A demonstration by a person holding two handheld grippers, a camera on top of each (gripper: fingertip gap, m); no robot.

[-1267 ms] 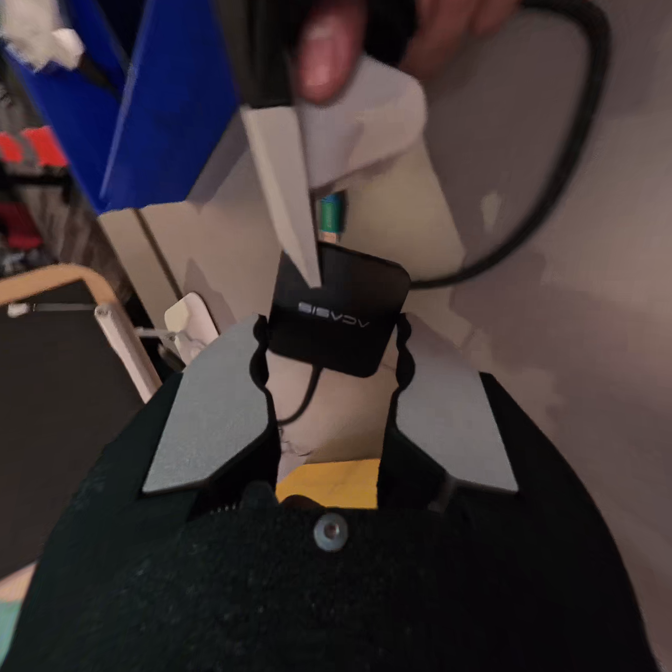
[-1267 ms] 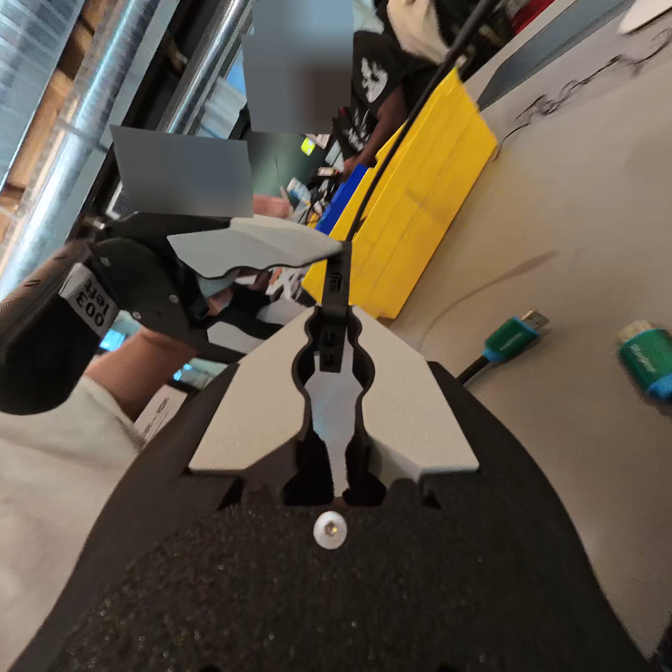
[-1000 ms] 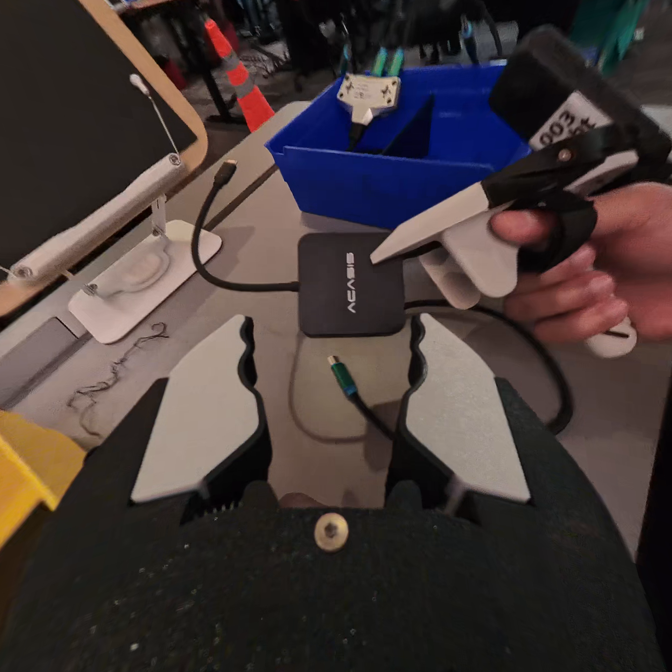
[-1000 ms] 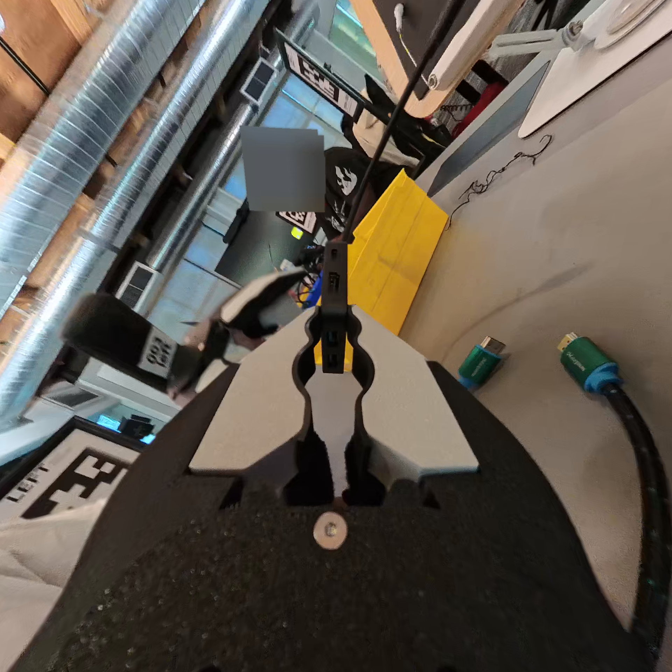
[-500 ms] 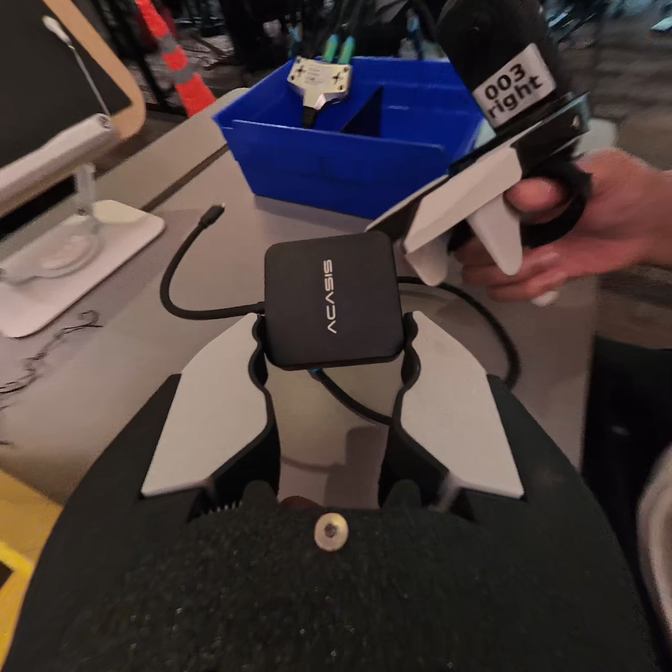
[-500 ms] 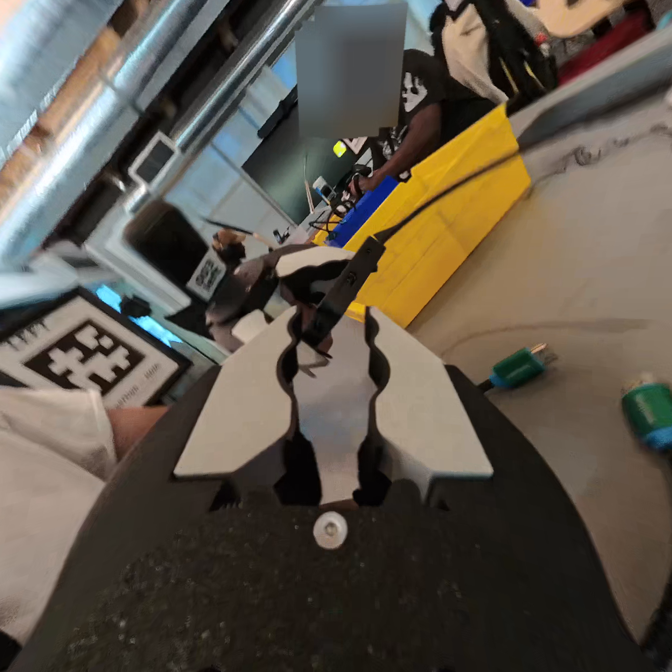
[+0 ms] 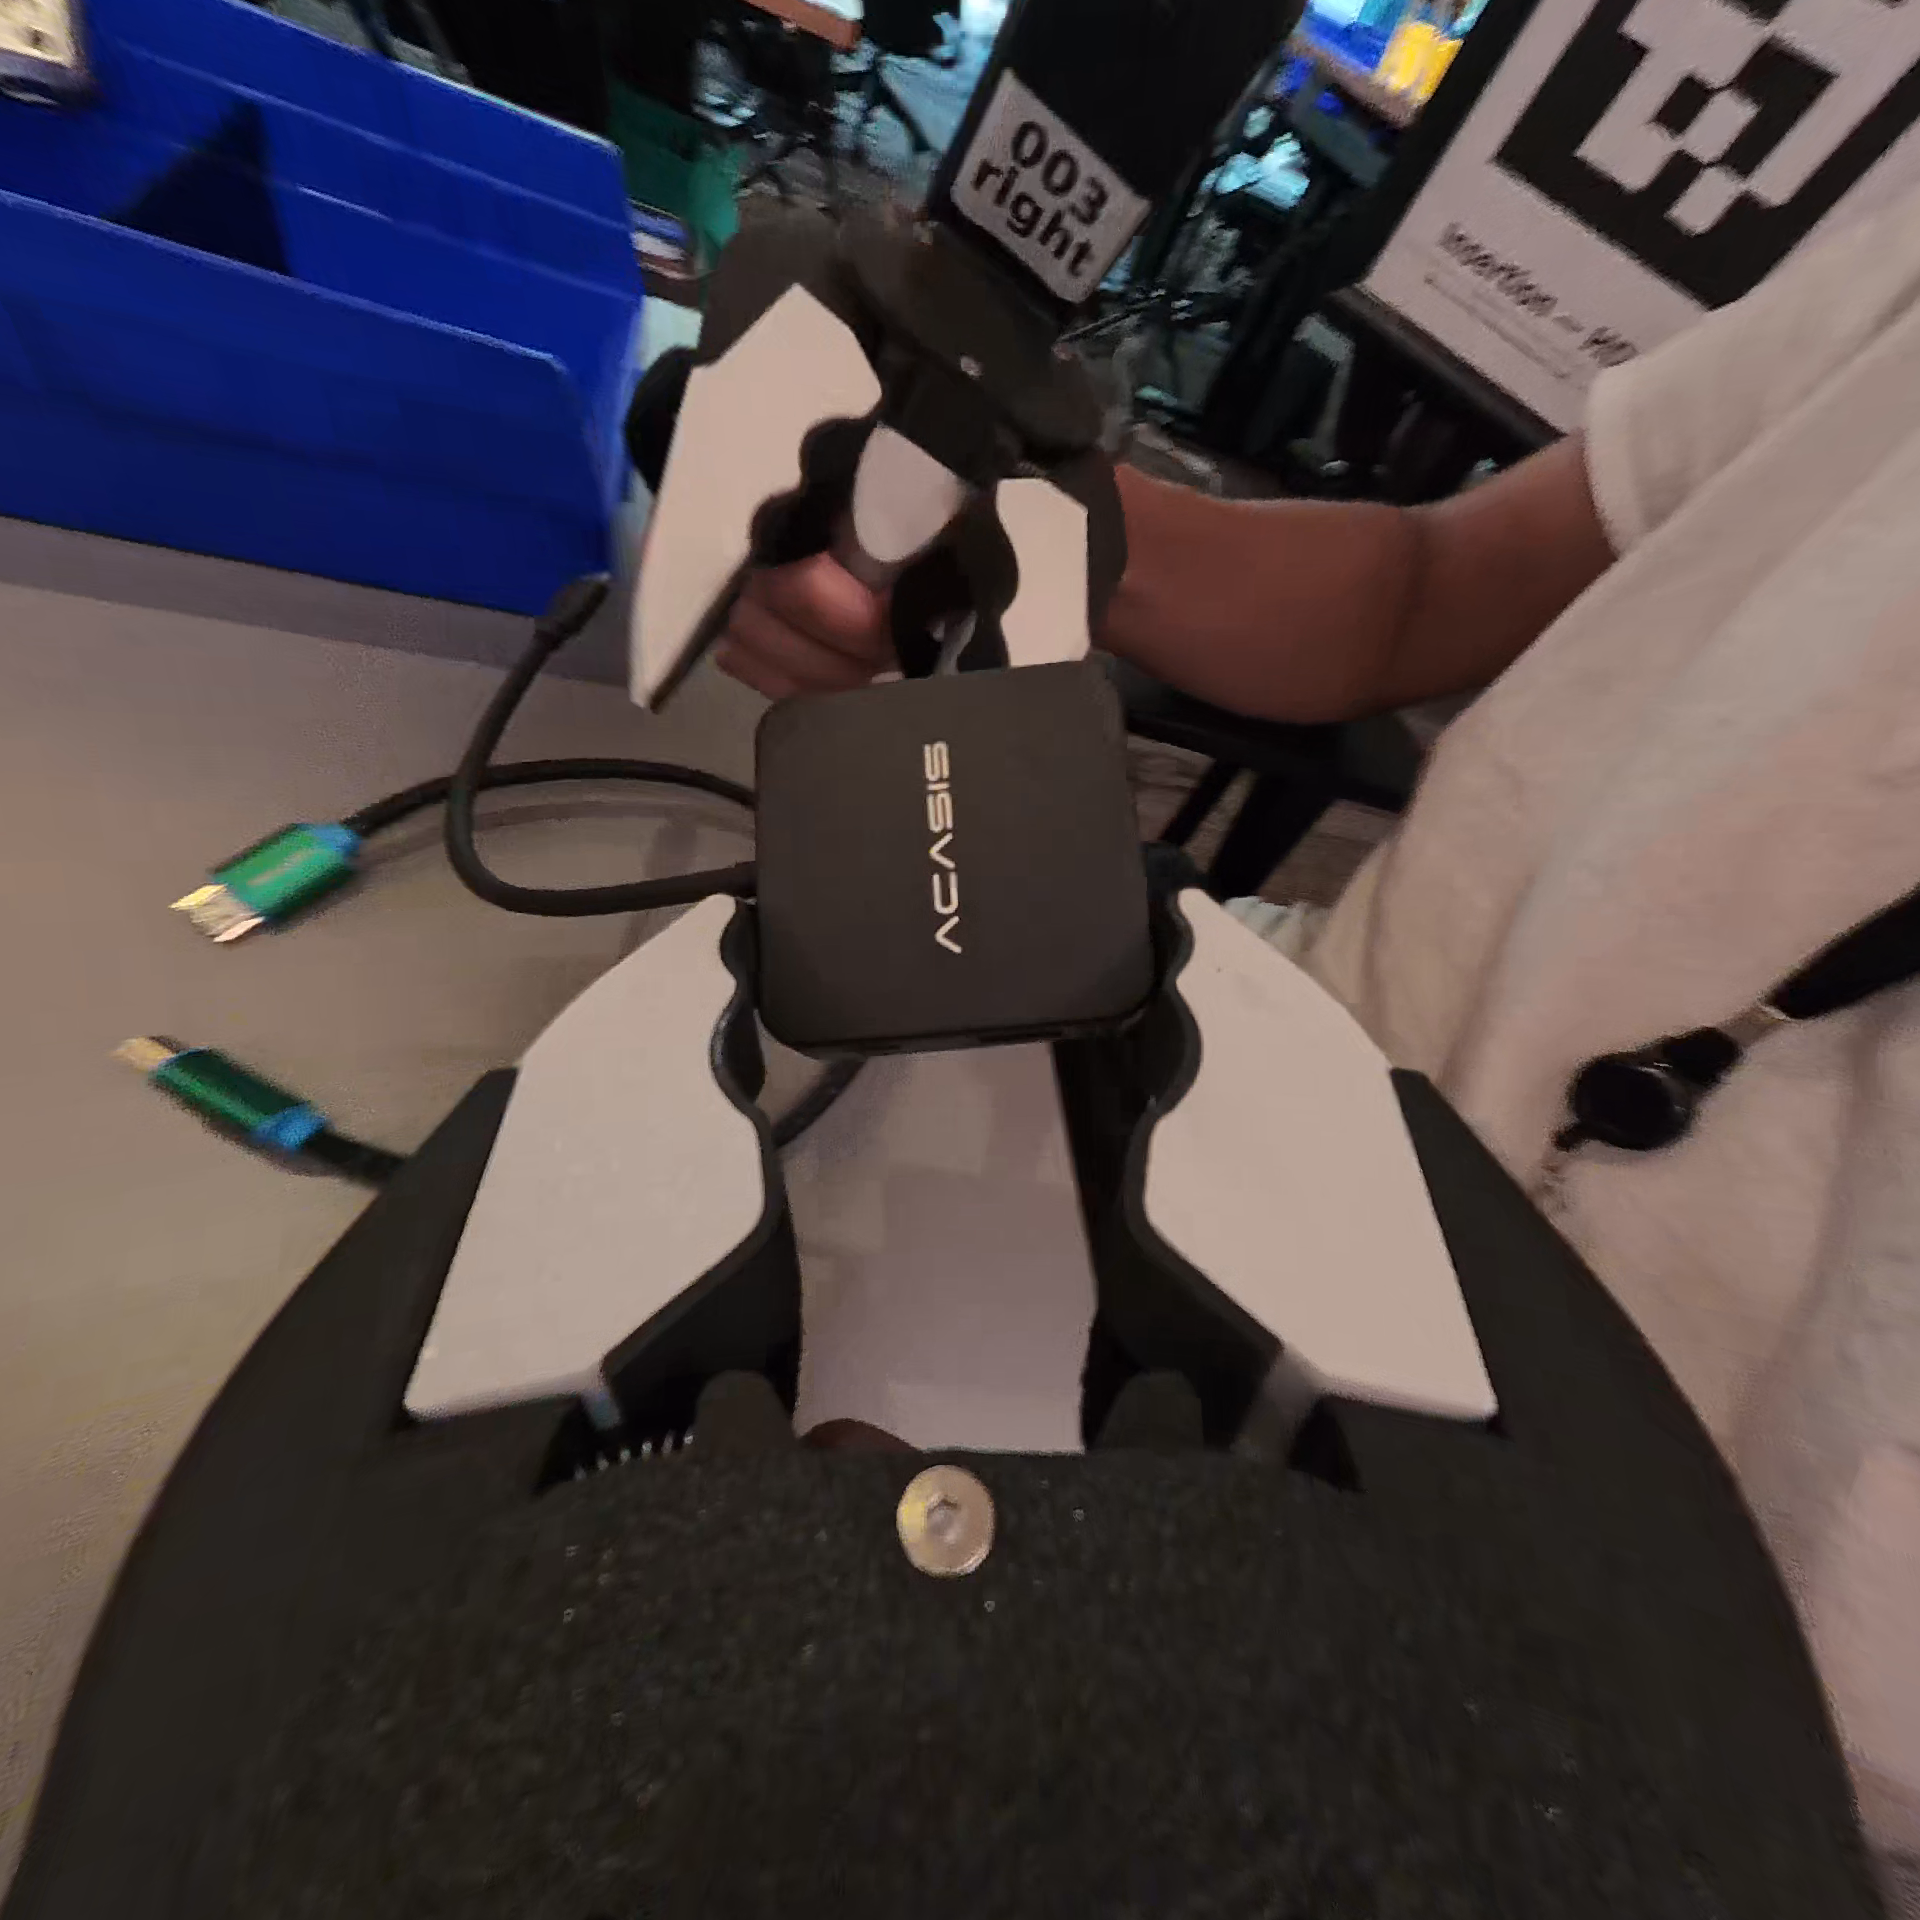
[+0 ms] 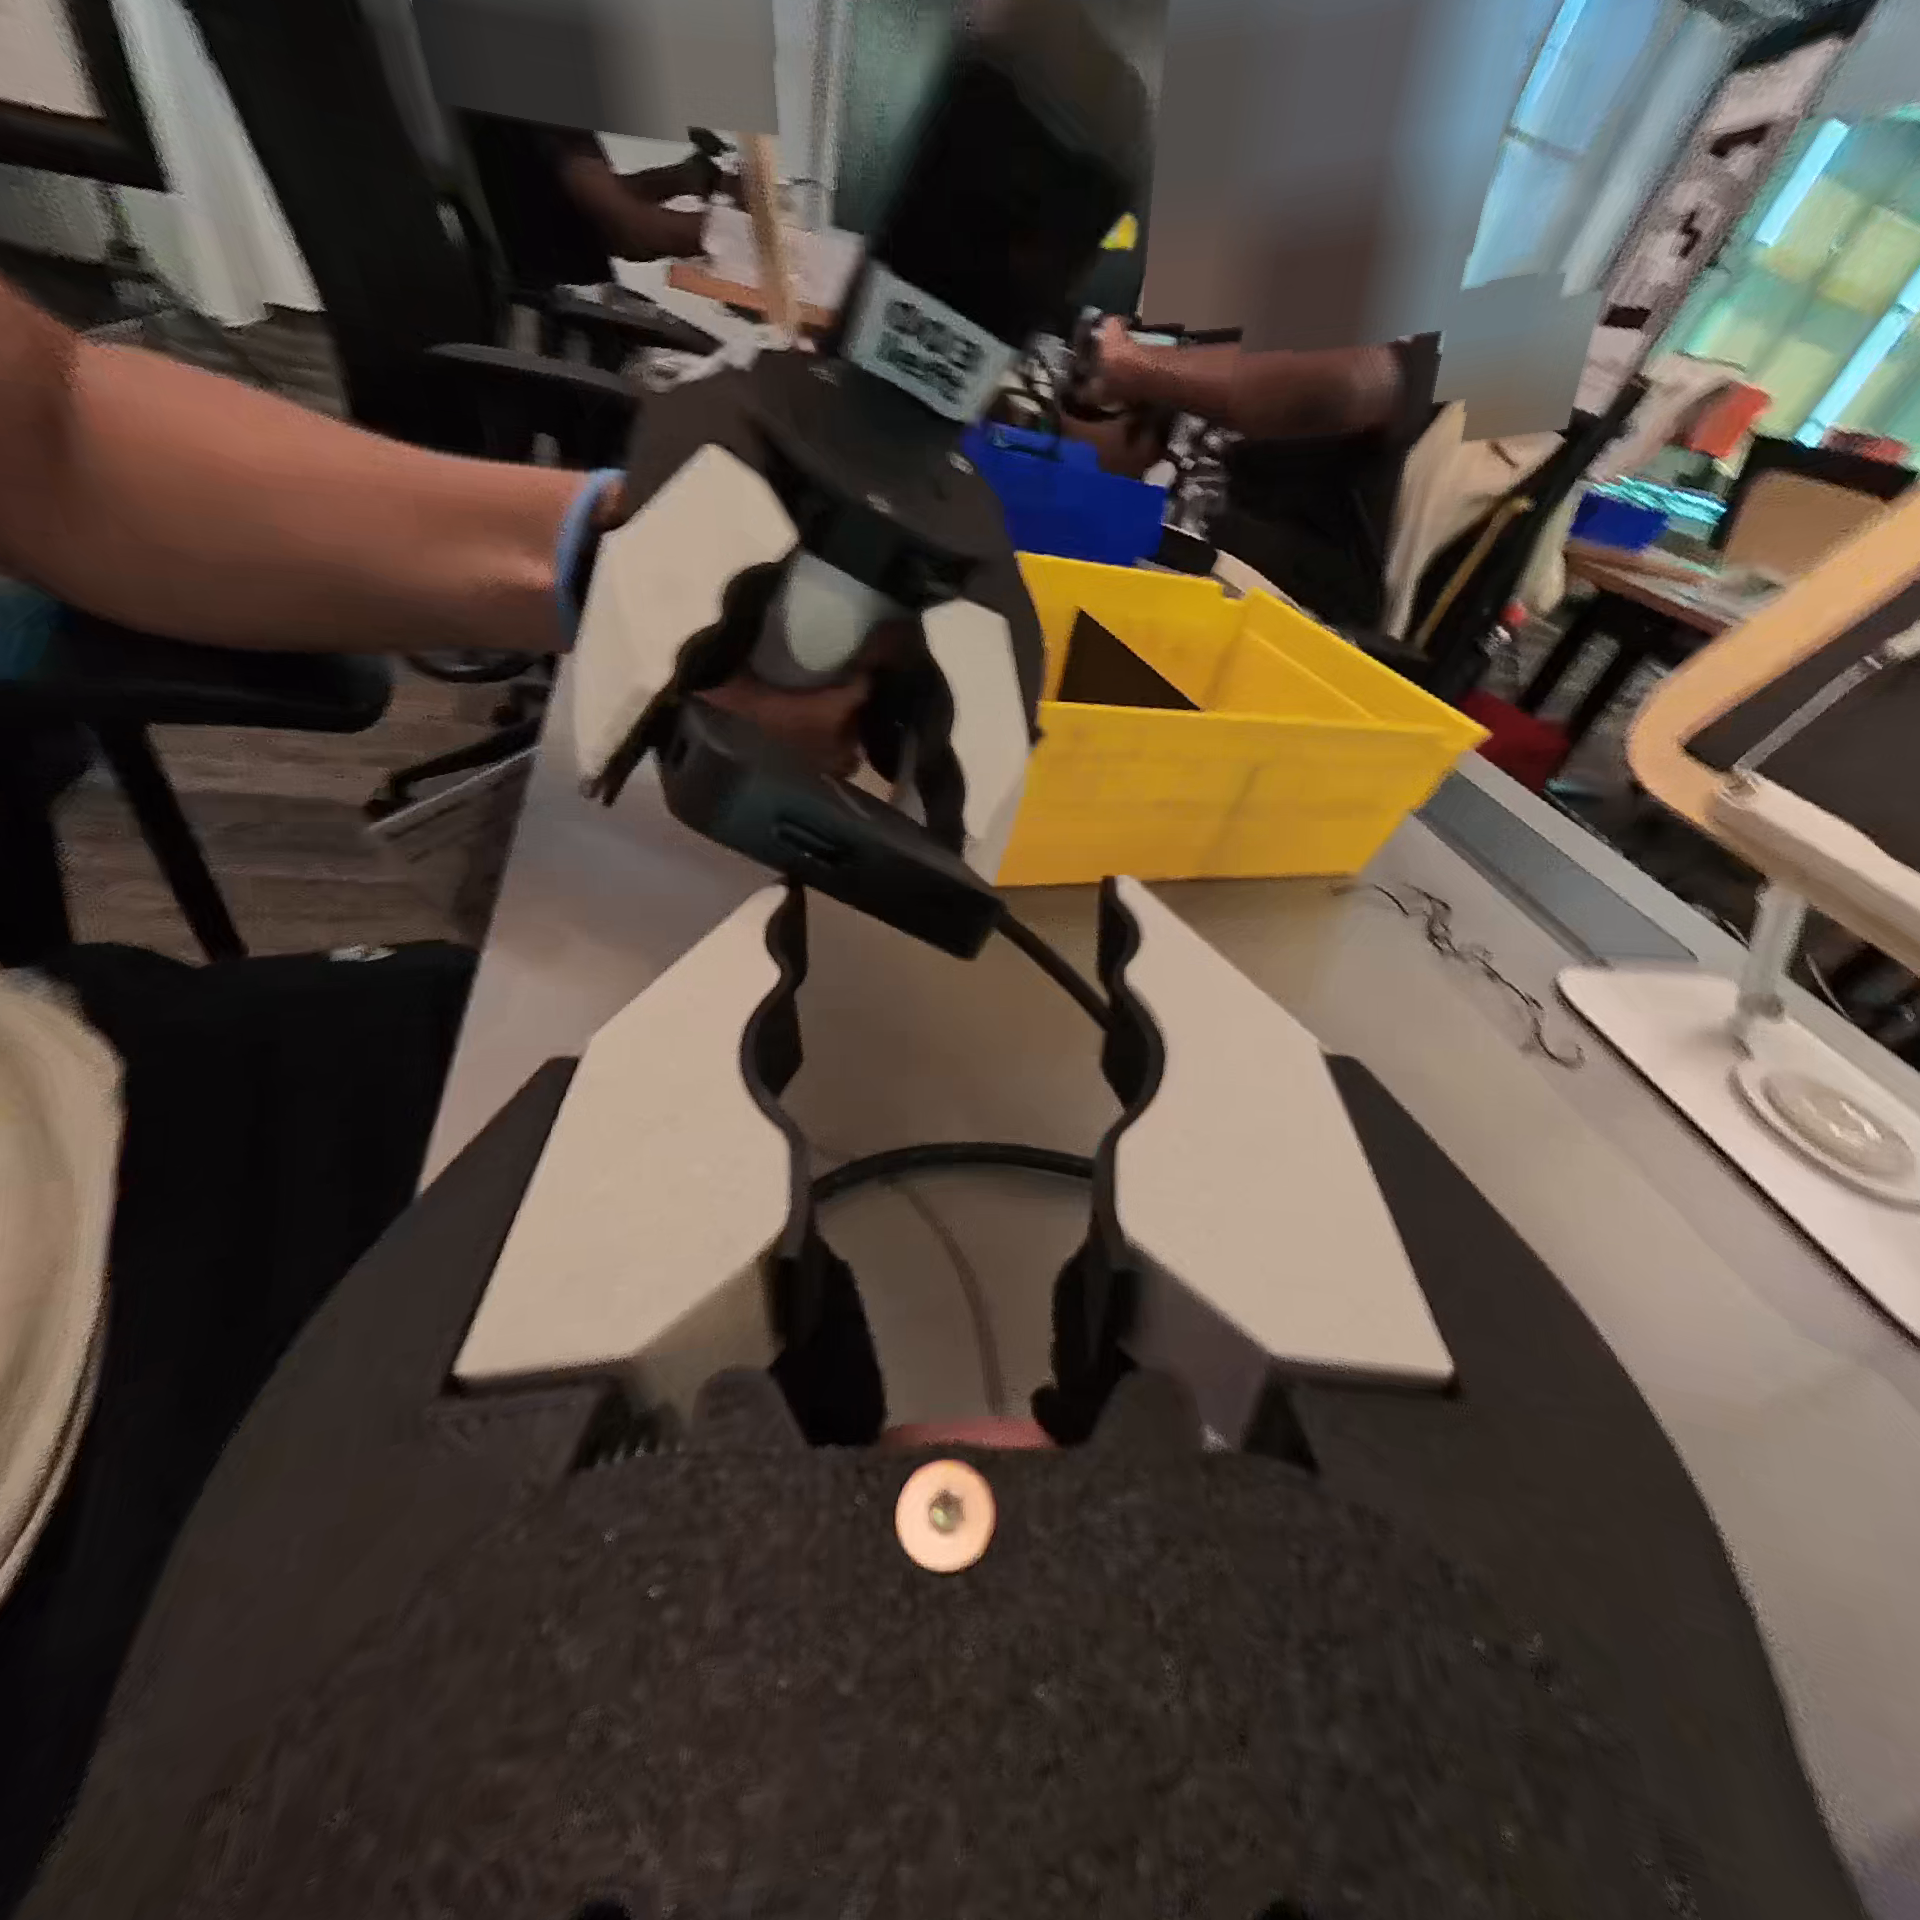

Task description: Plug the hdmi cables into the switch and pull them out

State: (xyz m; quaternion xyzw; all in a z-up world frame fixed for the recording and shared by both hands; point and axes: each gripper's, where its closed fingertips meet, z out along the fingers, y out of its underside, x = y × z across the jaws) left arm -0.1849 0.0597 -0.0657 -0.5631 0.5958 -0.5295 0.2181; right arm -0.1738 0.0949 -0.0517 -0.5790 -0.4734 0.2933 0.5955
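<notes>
Two green-and-blue HDMI plugs [image 7: 272,879] [image 7: 223,1089] lie unplugged on the grey desk [image 7: 208,727], left of the flat black square switch [image 7: 940,852]. Left gripper [image 7: 951,940] jaws pinch the switch; right gripper [image 8: 951,935] jaws are spread, empty. Plugging is not yet begun.

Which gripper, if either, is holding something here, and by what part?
The left gripper holds the black switch by its two opposite side edges, lifted off the table. The right gripper is open and holds nothing.

grey table [image 7: 260,1195] with a blue bin [image 7: 312,416] at the back; two green cable plugs [image 7: 272,875] [image 7: 223,1091] lying loose; yellow bin [image 8: 1226,769] and white stand base [image 8: 1745,1091] too
</notes>
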